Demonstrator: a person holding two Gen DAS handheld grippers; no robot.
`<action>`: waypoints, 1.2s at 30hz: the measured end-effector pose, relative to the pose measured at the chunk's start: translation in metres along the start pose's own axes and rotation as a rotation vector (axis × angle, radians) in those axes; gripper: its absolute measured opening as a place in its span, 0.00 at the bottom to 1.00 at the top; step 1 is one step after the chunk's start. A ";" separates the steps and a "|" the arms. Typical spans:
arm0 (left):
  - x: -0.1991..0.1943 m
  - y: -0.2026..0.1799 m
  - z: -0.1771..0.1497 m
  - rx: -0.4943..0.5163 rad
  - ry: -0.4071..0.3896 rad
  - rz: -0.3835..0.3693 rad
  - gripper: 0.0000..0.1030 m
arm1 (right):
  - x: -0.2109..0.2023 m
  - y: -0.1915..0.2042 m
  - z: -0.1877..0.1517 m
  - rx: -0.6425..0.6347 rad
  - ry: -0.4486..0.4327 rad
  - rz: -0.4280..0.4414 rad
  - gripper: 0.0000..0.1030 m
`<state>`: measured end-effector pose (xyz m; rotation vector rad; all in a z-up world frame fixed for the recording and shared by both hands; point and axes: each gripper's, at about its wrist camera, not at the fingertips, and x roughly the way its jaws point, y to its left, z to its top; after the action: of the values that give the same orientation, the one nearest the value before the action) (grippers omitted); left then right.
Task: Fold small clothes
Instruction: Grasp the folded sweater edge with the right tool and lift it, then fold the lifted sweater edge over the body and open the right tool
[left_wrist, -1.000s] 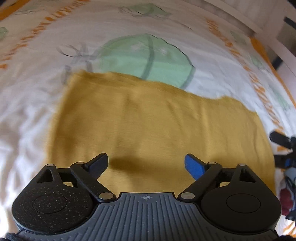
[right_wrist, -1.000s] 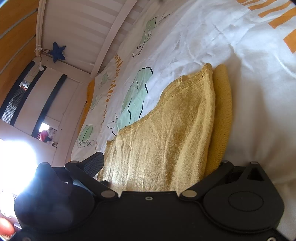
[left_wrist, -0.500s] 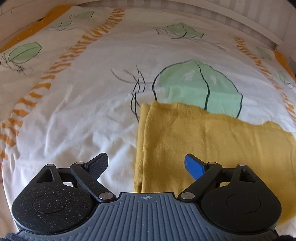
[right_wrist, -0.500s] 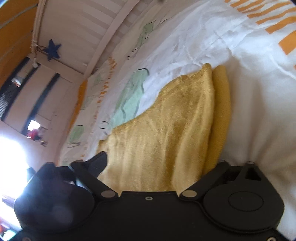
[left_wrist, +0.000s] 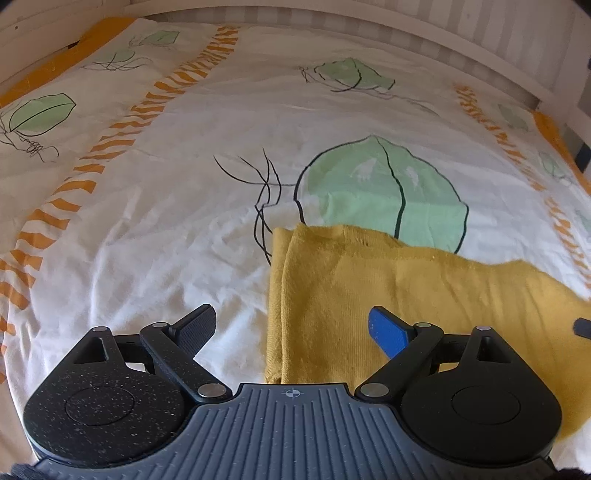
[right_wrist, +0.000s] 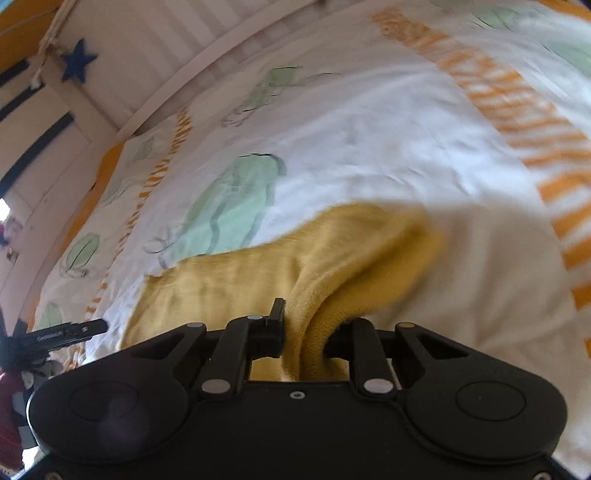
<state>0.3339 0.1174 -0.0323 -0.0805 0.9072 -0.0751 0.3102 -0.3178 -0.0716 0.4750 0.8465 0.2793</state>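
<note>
The left gripper (left_wrist: 291, 325) is hovering with its 2 fingers wide apart over the folded edge of the yellow cloth (left_wrist: 388, 288), which is lying on the duvet (left_wrist: 184, 206). The right gripper (right_wrist: 310, 325) is pinching a raised fold of the cloth (right_wrist: 258, 273).

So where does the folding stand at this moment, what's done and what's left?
Done: the yellow garment already lies doubled on the bed sheet, two layers showing at its left edge. In hand: the right gripper is shut on the garment's edge, bunching it, while the left gripper is open above it, holding nothing. Left: probably another fold, then releasing and flattening.
</note>
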 end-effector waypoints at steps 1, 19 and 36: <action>-0.002 0.002 0.001 -0.006 -0.004 -0.001 0.88 | 0.002 0.011 0.003 -0.015 0.003 0.005 0.25; -0.021 0.056 0.010 -0.118 -0.033 0.023 0.88 | 0.111 0.174 -0.008 -0.211 0.185 0.101 0.24; -0.023 0.076 0.012 -0.165 -0.033 0.041 0.88 | 0.130 0.218 -0.023 -0.230 0.224 0.224 0.57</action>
<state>0.3317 0.1961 -0.0143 -0.2157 0.8802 0.0389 0.3643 -0.0688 -0.0590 0.3259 0.9665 0.6388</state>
